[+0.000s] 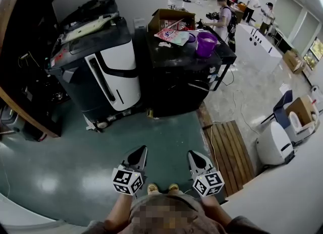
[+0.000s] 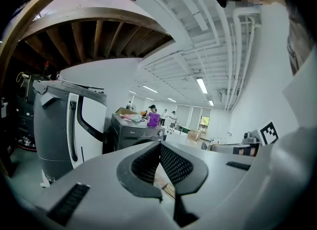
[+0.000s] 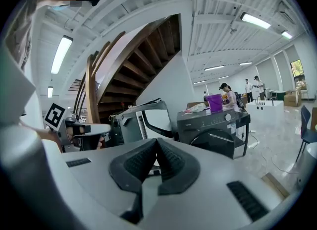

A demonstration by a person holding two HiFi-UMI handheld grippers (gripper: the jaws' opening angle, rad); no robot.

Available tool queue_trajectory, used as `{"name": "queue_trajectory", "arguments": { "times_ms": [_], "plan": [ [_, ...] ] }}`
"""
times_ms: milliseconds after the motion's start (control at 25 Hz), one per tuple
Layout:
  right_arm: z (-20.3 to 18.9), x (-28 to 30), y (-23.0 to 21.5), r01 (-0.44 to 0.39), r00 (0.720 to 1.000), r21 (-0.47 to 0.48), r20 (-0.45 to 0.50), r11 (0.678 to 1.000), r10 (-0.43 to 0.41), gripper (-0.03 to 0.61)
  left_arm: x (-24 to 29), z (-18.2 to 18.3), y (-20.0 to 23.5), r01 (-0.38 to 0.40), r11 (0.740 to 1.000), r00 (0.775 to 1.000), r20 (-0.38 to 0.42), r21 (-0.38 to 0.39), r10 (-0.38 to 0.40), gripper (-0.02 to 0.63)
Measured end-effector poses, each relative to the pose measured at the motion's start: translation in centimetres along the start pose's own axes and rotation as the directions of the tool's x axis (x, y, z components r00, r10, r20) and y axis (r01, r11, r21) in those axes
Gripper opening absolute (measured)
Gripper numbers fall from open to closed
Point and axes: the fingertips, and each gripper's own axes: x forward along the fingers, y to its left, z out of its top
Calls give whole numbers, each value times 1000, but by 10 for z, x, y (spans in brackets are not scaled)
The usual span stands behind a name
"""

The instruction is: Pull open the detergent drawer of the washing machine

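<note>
The dark front-loading washing machine point(image 1: 174, 84) stands across the green floor, well ahead of both grippers; it also shows small in the left gripper view point(image 2: 132, 134) and in the right gripper view point(image 3: 213, 127). Its control panel with a round knob point(image 3: 227, 117) runs along the top front; the detergent drawer looks closed. My left gripper point(image 1: 137, 155) and right gripper point(image 1: 196, 158) are held low, side by side, near my body. Both are shut with nothing between the pads point(image 2: 159, 145) point(image 3: 156, 141).
A purple bucket point(image 1: 205, 43), a cardboard box point(image 1: 170, 19) and papers sit on the washer. A black-and-white appliance point(image 1: 103, 66) stands to its left, a wooden pallet point(image 1: 229, 152) on the floor at right. People point(image 1: 223, 16) stand behind. A wooden staircase point(image 3: 124, 65) rises at left.
</note>
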Motion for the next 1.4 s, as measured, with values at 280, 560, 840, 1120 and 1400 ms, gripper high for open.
{"name": "queue_trajectory", "arguments": {
  "times_ms": [280, 560, 840, 1120, 1400],
  "plan": [
    [-11, 22, 11, 29, 1000, -3, -10, 1000, -29, 3, 2, 0, 25, 36, 999, 999, 4, 9, -36, 22],
    [-12, 48, 14, 27, 1000, -4, -11, 1000, -28, 3, 15, 11, 49, 39, 999, 999, 22, 15, -40, 21],
    [-10, 85, 1, 16, 1000, 0, 2, 1000, -16, 3, 37, 12, 74, 20, 1000, 999, 29, 11, -20, 21],
    [2, 127, -30, 21, 1000, 11, 13, 1000, -21, 3, 81, 21, 98, 14, 1000, 1000, 25, 18, -14, 22],
    [21, 178, -69, 23, 1000, 35, 15, 999, -24, 3, 142, 43, 124, 14, 1000, 1000, 17, 24, -14, 21]
  ]
}}
